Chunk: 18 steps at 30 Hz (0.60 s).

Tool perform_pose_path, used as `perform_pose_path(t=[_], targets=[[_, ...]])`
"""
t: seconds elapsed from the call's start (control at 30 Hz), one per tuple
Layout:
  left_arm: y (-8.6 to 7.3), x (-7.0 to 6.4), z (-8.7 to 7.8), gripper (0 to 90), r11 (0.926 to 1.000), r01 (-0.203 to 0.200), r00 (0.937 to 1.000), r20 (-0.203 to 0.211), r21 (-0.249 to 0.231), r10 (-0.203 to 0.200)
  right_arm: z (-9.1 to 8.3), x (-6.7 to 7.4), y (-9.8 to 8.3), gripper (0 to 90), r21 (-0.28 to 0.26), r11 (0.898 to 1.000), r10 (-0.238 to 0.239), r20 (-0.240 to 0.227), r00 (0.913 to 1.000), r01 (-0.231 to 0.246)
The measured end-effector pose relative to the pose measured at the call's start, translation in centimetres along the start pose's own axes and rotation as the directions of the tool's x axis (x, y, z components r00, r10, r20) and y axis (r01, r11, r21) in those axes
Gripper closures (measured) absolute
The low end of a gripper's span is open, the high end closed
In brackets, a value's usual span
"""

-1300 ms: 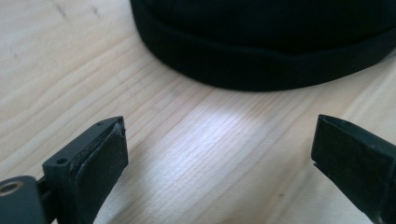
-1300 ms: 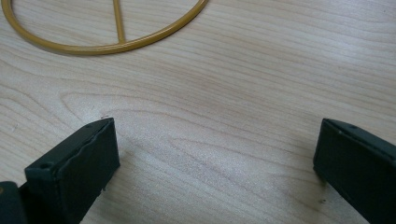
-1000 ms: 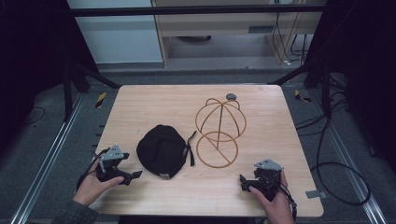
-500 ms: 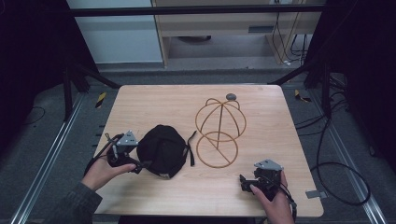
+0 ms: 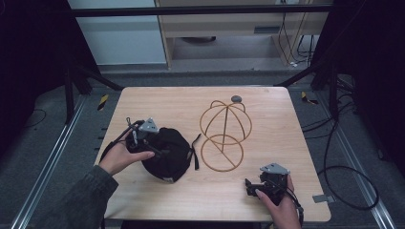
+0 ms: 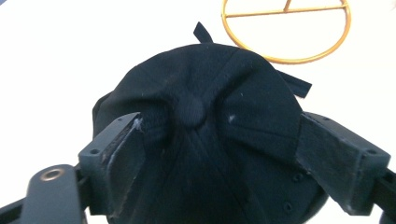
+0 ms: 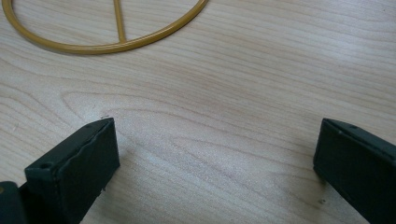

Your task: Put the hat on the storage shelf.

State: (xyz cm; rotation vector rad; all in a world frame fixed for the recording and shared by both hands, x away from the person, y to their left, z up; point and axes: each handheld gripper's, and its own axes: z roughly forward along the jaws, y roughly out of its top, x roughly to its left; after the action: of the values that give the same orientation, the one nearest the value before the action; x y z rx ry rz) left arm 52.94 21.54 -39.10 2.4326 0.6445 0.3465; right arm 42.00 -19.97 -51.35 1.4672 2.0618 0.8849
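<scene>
wood table [image 5: 157, 100]: left gripper [image 6: 215, 154] spread astride black cap [image 6: 205, 116], wire stand [image 5: 224, 136] beside.

cap brim: hidden under the black cap [image 6: 205, 135] crown in the left gripper view; not tellable in the high view
wire stand ring [image 7: 107, 32]: cut off at 12 o'clock by the right gripper view's edge
grey object [image 5: 236, 98] at the tabletop's far edge: too small to identify
left gripper [image 5: 152, 149] jaw tips: lost against the cap in the high view
</scene>
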Motion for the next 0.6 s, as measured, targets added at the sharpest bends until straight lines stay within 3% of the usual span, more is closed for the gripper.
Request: perform_pose_path(t=[0.23, 0.27, 0.37, 0.57, 0.6], targets=[[1.2, 0.7, 1.2, 31.0, 0.9985, 0.027, 0.9996, 0.01, 0.048, -0.027, 0.0, 0.0, 0.0, 0.4, 0.0, 1.0, 0.0, -0.001, 1.0, 0.0], [1.2, 0.8, 1.4, 36.2, 0.9981, 0.027, 0.9996, 0.004, 0.056, -0.027, 0.0, 0.0, 0.0, 0.4, 0.0, 1.0, -0.001, -0.001, 1.0, 0.001], [1.1, 1.2, 1.8, 41.8, 0.9966, 0.059, 0.9982, -0.008, 0.056, -0.059, 0.0, 0.0, 0.0, 0.4, 0.0, 1.0, -0.001, -0.001, 1.0, 0.001], [0.9, 1.4, 2.4, 55.8, 0.996, 0.058, 0.9981, 0.016, 0.068, -0.059, 0.0, 0.0, 0.0, 0.4, 0.0, 1.0, -0.001, -0.001, 1.0, 0.001], [0.8, 1.4, 2.5, 63.3, 0.9963, 0.063, 0.9975, 0.027, 0.058, -0.065, 0.0, 0.0, 0.0, 0.4, 0.0, 1.0, -0.001, -0.001, 1.0, 0.001]])
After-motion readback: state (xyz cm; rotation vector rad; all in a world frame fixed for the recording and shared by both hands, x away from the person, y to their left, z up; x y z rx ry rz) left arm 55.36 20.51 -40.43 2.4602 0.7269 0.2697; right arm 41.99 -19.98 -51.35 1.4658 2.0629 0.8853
